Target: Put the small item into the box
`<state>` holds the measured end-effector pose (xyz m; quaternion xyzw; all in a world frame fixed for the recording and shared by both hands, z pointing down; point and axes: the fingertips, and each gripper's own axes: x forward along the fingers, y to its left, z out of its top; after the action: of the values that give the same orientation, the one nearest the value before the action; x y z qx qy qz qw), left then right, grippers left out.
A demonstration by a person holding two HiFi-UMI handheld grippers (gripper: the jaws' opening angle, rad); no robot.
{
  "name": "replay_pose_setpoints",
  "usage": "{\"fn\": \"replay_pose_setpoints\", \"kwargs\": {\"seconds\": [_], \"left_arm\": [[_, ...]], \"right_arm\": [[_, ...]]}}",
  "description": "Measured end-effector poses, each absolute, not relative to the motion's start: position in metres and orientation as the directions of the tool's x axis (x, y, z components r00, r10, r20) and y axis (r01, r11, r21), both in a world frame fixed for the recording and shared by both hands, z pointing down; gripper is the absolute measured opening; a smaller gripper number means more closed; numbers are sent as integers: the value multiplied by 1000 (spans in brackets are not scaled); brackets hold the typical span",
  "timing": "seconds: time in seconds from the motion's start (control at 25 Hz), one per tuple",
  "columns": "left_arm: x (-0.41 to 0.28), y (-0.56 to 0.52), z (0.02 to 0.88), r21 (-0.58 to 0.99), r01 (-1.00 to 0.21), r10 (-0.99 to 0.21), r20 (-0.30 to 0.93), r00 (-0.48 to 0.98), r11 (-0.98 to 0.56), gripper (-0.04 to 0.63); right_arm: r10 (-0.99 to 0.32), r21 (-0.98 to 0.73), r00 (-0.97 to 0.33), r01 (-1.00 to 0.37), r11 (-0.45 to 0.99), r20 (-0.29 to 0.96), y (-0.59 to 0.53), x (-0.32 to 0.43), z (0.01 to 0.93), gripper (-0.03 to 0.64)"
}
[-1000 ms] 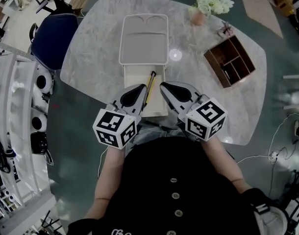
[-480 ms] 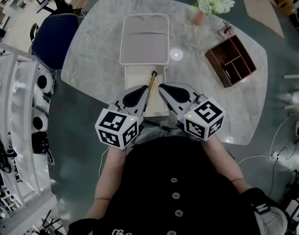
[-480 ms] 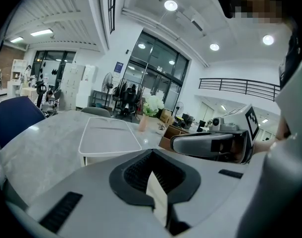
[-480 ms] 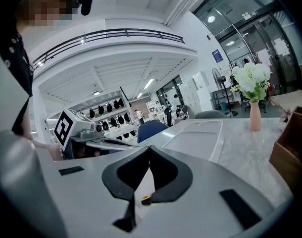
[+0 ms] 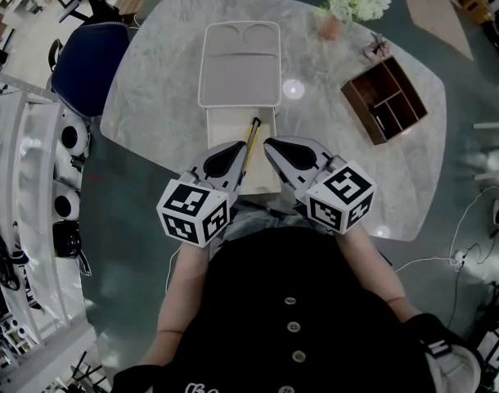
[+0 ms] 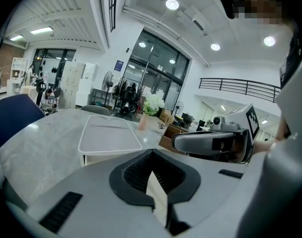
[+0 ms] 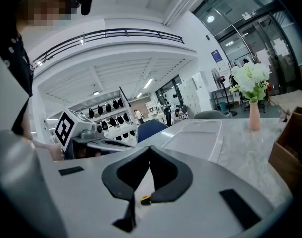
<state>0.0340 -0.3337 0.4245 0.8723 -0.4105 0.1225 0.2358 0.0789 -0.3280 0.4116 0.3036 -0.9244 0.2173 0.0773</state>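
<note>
A cream box point(image 5: 227, 129) lies open on the marble table point(image 5: 151, 97), its pale lid point(image 5: 240, 64) flat behind it. A slim yellow-and-black pen-like item point(image 5: 252, 137) rests inside the box. My left gripper point(image 5: 237, 149) hovers over the box's near left part, shut and empty. My right gripper point(image 5: 268, 145) hangs just right of the pen, also shut with nothing in it. In the left gripper view the closed left gripper point(image 6: 152, 153) points at the lid point(image 6: 109, 135). In the right gripper view a bit of the yellow item point(image 7: 145, 200) shows below the shut right gripper point(image 7: 150, 149).
A brown wooden divided organizer point(image 5: 388, 101) sits at the table's right. A vase of white flowers point(image 5: 348, 6) stands at the far right edge, a small dark object point(image 5: 377, 49) beside it. A blue chair point(image 5: 86, 64) is off the table's left.
</note>
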Motion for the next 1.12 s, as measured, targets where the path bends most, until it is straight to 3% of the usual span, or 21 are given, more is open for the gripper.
{"fn": "replay_pose_setpoints", "kwargs": {"seconds": [1.12], "left_arm": [[26,-328,429,331,-779,-665,406,627,-532,17]], "right_arm": [[-502,-353,-815,-579,735,289,-323,74,417,0]]}}
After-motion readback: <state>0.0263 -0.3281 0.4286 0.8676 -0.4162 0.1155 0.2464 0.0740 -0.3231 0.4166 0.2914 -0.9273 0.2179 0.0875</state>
